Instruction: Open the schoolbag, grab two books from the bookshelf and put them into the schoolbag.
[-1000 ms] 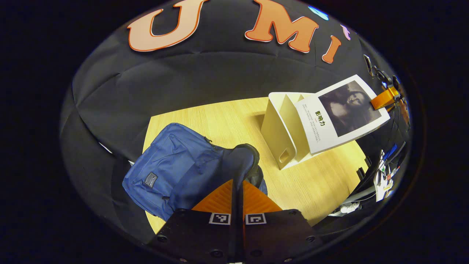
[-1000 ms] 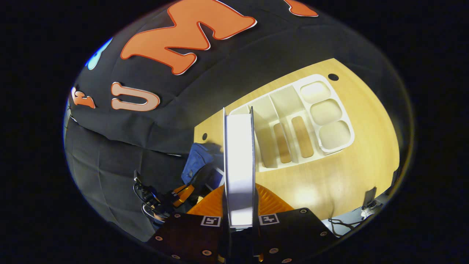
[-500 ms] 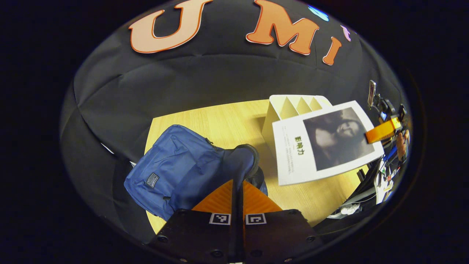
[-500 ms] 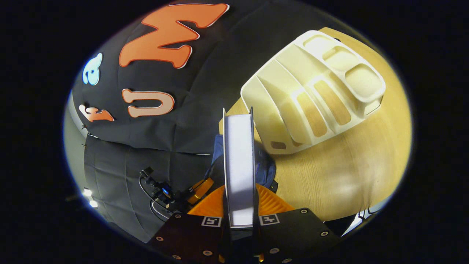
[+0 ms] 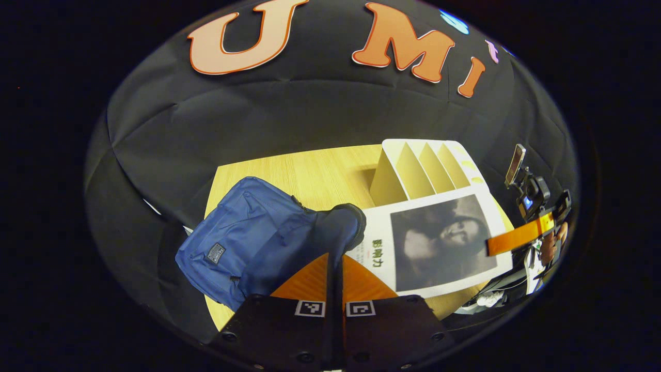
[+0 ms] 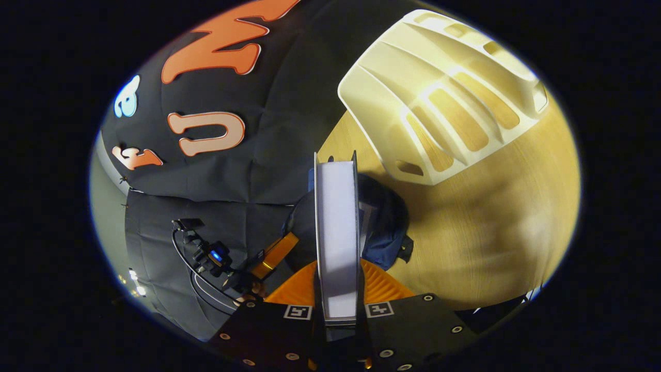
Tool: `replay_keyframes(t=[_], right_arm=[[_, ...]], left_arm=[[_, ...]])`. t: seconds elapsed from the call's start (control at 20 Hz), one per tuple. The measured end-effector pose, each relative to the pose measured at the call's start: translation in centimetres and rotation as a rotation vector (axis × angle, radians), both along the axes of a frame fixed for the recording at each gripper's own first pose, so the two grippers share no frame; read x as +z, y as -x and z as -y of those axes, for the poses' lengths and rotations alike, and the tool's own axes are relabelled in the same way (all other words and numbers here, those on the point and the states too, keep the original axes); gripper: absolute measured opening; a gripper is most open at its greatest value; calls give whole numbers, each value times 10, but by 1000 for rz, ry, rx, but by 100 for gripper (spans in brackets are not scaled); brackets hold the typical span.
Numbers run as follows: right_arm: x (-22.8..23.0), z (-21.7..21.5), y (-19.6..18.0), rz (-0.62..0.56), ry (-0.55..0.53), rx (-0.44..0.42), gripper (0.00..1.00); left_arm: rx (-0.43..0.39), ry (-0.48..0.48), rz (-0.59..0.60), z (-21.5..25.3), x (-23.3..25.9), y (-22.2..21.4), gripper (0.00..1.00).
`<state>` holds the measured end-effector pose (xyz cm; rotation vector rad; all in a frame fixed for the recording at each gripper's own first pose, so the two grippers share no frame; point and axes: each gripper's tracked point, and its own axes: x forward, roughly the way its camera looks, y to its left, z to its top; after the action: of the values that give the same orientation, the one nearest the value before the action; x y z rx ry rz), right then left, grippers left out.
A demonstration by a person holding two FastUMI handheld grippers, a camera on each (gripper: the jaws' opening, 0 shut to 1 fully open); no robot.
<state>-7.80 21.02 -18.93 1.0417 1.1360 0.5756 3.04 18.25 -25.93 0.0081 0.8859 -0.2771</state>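
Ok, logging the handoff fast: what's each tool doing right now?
Left tool: shut on the flap of the blue schoolbag, holding it up.
Right tool: shut on the book, carried edge-on toward the schoolbag.

One blue schoolbag point(image 5: 242, 248) is counted on one wooden table point(image 5: 310, 170). One book point(image 5: 439, 243) is seen in the air. One white bookshelf point(image 5: 418, 168) is counted, divided into four slots. Two grippers are seen, the left gripper point(image 5: 334, 258) and the right gripper point(image 6: 338, 279).
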Motion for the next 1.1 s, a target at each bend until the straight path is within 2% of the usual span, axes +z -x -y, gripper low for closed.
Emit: replay_keyframes(t=[0.45, 0.9, 1.1], right_arm=[[-41, -59, -12, -33, 4, -96, 23], [-67, -122, -24, -25, 5, -104, 23], [-70, -145, -31, -12, 2, -104, 23]], left_arm=[[-35, -3, -8, 6, -4, 6, 1], [-112, 7, -18, 15, -7, 17, 0], [-159, -27, 4, 17, -1, 14, 1]])
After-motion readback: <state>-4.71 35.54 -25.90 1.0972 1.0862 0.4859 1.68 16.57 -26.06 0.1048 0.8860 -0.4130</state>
